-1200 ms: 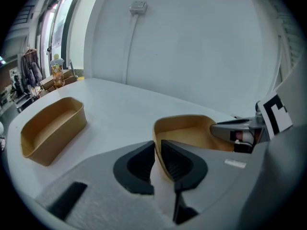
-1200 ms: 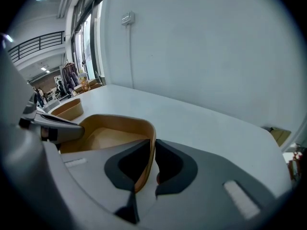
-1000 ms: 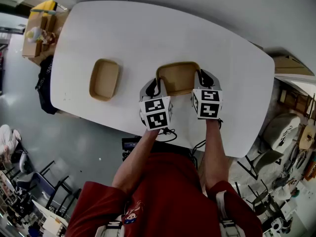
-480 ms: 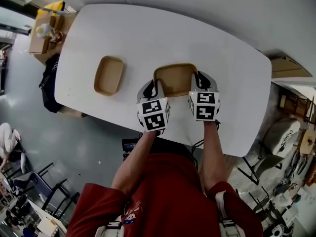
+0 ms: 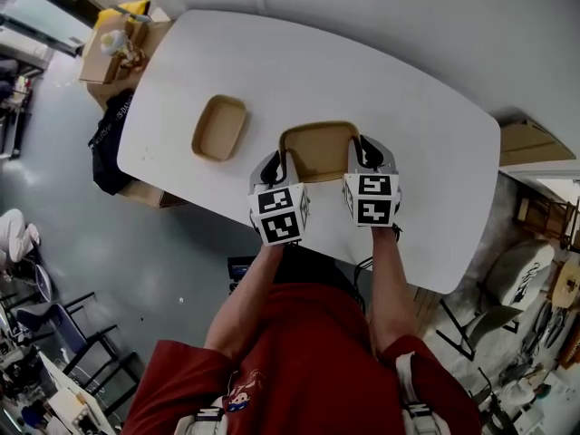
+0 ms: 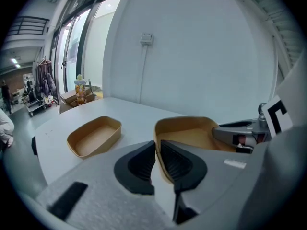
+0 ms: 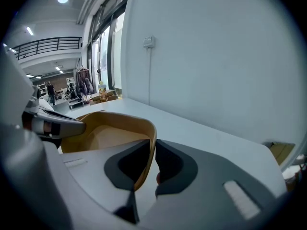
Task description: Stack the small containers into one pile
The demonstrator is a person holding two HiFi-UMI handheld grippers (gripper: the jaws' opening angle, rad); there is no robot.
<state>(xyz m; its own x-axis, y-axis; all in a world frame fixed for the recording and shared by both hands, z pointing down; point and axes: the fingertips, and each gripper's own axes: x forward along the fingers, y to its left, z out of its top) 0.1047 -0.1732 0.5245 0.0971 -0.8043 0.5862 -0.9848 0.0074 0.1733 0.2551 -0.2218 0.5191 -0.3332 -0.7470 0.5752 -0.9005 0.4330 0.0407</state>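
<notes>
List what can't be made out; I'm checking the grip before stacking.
Near rim of larger brown paper tray: head view, hidden behind left tool and right tool.
Tray underside, whether clear of white table: both gripper views, tool bodies cover it.
Items on cardboard box: head view, too small.

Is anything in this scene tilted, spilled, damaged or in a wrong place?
Nothing stands out. The held container is clamped by its side walls, the left gripper on one and the right gripper on the other, and it looks undamaged. The other container sits upright and empty on the table.
</notes>
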